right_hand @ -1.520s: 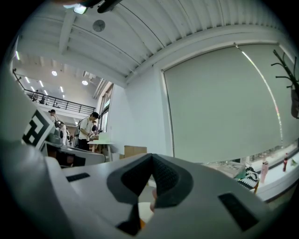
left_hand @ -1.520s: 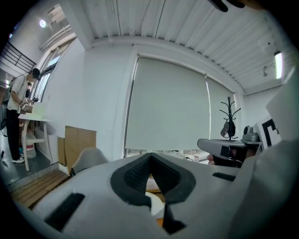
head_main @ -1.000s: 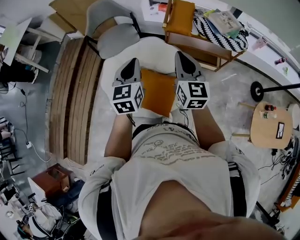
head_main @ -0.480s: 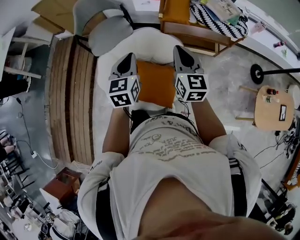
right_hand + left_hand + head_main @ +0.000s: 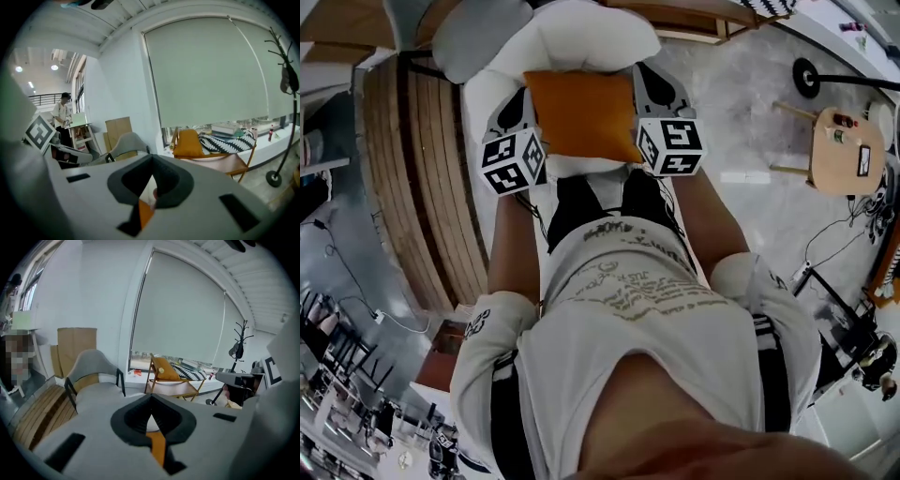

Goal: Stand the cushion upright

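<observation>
Head view: left gripper [image 5: 521,101] and right gripper [image 5: 652,81] clamped onto cushion [image 5: 581,114].

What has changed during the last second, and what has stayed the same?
The left gripper and right gripper have carried the orange cushion down toward the white chair. Unchanged: both pairs of jaws stay shut on the cushion's side edges.
</observation>
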`<control>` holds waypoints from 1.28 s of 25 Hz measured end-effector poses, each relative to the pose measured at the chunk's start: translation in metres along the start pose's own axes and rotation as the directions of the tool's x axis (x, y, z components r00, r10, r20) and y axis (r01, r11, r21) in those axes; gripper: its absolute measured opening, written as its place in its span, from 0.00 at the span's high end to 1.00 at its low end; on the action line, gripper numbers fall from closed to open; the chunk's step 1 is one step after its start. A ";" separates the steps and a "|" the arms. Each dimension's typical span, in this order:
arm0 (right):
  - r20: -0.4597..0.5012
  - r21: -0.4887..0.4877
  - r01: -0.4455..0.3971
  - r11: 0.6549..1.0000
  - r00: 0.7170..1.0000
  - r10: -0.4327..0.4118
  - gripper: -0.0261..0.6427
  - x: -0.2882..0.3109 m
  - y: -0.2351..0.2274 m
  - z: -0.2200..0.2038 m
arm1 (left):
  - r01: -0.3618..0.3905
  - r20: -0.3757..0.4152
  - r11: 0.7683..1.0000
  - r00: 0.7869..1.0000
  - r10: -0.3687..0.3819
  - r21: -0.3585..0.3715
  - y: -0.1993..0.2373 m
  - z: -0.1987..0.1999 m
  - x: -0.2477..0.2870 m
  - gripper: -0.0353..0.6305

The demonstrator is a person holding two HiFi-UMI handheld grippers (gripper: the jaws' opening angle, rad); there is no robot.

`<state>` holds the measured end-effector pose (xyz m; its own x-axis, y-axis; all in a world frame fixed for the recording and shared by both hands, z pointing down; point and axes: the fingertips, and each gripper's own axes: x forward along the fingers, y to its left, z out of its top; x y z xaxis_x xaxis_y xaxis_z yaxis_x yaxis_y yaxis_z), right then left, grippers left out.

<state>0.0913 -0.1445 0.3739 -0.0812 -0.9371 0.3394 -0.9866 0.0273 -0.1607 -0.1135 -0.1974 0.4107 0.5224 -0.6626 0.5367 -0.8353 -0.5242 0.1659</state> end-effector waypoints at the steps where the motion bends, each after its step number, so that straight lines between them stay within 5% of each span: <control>1: -0.016 0.009 0.009 1.000 1.000 -0.009 0.92 0.003 -0.003 -0.011 | -0.004 -0.017 1.000 1.000 0.004 -0.009 0.007 -0.009 0.005 0.91; 9: -0.182 0.069 0.074 0.995 0.981 -0.060 0.92 0.026 -0.040 -0.139 | 0.005 -0.202 1.000 0.979 0.000 0.024 0.041 -0.123 0.059 0.91; 20: -0.430 0.120 0.126 0.985 0.901 -0.063 0.92 0.084 -0.073 -0.365 | -0.006 -0.384 0.998 0.923 -0.018 -0.062 0.099 -0.298 0.160 0.91; 25: -0.488 0.068 0.139 0.988 0.868 -0.089 0.92 0.082 -0.093 -0.433 | -0.003 -0.457 1.000 0.890 0.002 0.000 0.115 -0.360 0.188 0.91; 28: -0.517 0.064 0.172 0.983 0.848 -0.115 0.92 0.084 -0.113 -0.464 | 0.025 -0.493 1.000 0.870 -0.016 0.012 0.119 -0.389 0.200 0.58; 32: -0.559 0.036 0.197 0.980 0.817 -0.144 0.92 0.087 -0.129 -0.498 | 0.022 -0.531 1.000 0.847 -0.011 0.013 0.128 -0.418 0.215 0.47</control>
<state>0.1411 -0.0564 0.8856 -0.0037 -0.5747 0.8184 -0.9774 -0.1707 -0.1243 -0.1802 -0.1830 0.8932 0.3612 -0.2714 0.8921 -0.8214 -0.5455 0.1666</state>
